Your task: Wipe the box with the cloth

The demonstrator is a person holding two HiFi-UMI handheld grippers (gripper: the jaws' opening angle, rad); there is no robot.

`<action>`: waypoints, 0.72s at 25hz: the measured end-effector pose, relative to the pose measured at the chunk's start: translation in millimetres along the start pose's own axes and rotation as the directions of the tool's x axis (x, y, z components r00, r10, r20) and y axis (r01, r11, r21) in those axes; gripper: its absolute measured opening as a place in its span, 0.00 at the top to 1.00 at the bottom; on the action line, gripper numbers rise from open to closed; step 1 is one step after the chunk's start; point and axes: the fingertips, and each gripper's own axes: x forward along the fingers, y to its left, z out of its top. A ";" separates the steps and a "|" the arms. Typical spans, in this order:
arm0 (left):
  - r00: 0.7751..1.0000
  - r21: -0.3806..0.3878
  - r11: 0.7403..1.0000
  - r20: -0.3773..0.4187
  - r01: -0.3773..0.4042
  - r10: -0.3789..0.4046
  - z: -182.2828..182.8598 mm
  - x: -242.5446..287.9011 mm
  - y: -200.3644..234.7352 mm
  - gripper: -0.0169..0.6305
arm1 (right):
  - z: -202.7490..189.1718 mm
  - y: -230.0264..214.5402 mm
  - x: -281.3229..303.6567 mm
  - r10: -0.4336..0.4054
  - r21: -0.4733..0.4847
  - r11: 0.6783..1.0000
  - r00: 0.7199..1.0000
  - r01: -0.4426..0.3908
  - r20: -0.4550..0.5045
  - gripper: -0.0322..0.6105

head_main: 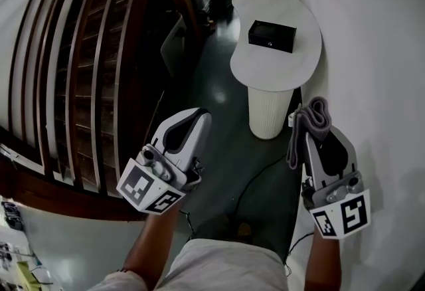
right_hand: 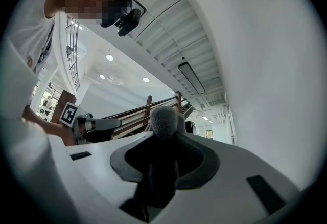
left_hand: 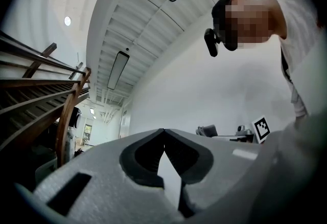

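Observation:
A black box lies on a white rounded table far ahead in the head view. My right gripper is shut on a grey cloth, which folds over its tips and hangs down its left side; in the right gripper view the cloth bulges up between the jaws. My left gripper is shut with nothing in it, its tips meeting. Both grippers are held low, well short of the table and box.
A dark wooden staircase railing runs along the left. A white wall bounds the right side. The table stands on a white ribbed pedestal with a black cable on the dark green floor. Clutter sits beyond the table.

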 end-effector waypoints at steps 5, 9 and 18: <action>1.000 0.006 1.000 -0.001 0.001 -0.001 -1.4 8.1 9.9 0.95 | -4.2 -1.9 12.0 0.011 -0.001 1.000 1.000 -0.011 -0.009 0.79; 1.000 0.005 1.000 -0.004 0.005 -0.005 -8.3 14.1 24.1 0.95 | -10.9 -4.7 26.8 0.011 -0.001 1.000 1.000 -0.011 -0.017 0.79; 0.999 0.011 0.999 -0.015 0.050 -0.050 -33.2 47.6 83.1 0.95 | -33.0 -28.0 92.0 -0.020 -0.020 1.000 1.000 0.019 -0.021 0.79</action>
